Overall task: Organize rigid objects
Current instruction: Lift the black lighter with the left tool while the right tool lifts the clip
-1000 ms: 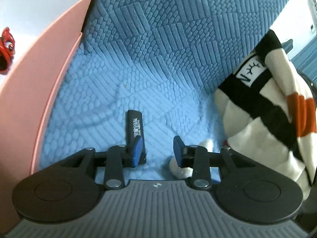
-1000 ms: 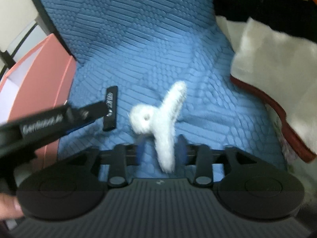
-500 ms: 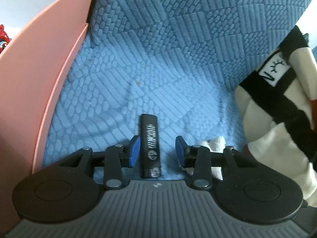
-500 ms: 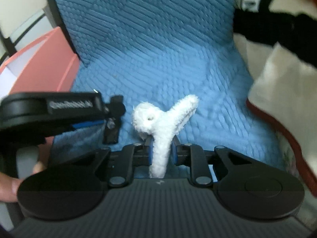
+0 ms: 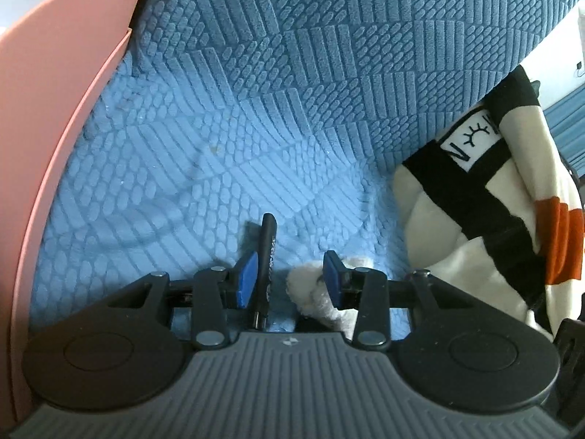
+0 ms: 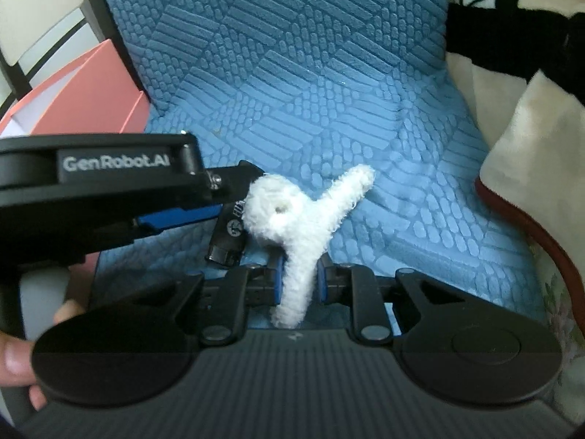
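A slim black stick-shaped object with white print lies tipped on its edge on the blue quilted cushion. My left gripper is open around it, and the object leans against the left blue pad. My right gripper is shut on a fluffy white claw-shaped hair clip, held just above the cushion. The clip also shows in the left wrist view by the right finger. The black object and the left gripper body show in the right wrist view.
A pink open box stands at the left edge of the cushion; its corner shows in the right wrist view. A cream, black and orange blanket lies piled at the right. The cushion back rises behind.
The black object has tipped from flat onto its edge, against my left gripper's left pad. My right gripper stays shut on the white clip and has drawn closer to the left gripper.
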Demonstrator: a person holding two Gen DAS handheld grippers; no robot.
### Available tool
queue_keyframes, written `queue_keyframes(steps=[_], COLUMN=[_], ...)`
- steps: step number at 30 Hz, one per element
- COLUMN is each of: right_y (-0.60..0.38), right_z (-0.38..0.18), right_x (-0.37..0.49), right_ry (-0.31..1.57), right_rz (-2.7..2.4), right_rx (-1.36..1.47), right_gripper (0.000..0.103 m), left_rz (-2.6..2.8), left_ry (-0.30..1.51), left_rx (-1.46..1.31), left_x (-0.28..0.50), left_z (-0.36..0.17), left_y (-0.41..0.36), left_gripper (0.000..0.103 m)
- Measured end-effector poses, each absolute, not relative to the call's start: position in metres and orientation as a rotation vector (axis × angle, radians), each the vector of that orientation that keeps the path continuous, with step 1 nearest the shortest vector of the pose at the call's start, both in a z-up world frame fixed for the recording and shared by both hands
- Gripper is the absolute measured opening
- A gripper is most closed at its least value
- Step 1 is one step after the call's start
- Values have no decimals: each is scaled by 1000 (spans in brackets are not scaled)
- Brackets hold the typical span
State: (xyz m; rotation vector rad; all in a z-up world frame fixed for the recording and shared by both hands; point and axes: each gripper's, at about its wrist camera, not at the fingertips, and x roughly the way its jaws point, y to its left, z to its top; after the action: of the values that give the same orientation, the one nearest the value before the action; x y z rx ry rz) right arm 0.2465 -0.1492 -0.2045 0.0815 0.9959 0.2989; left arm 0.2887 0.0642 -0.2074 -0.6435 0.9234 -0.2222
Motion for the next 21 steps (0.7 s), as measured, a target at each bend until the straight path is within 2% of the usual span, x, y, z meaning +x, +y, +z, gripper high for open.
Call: queue_keyframes(steps=[9, 16, 21], right_y=[-152, -152, -151], right_z=[-203, -201, -200], right_x=[244, 230, 224], right_ry=[1015, 1020, 1014], right_rz=[273, 220, 205], right_rx=[65, -24, -54], right_gripper=[21, 18, 21], left_rz=[-221, -202, -216], left_ry=[943, 939, 919], left_rx=[-624, -578, -487], left_x=[288, 287, 284], left_z=[-215, -221, -219], left_y=[57, 51, 36], left_gripper=[43, 21, 21])
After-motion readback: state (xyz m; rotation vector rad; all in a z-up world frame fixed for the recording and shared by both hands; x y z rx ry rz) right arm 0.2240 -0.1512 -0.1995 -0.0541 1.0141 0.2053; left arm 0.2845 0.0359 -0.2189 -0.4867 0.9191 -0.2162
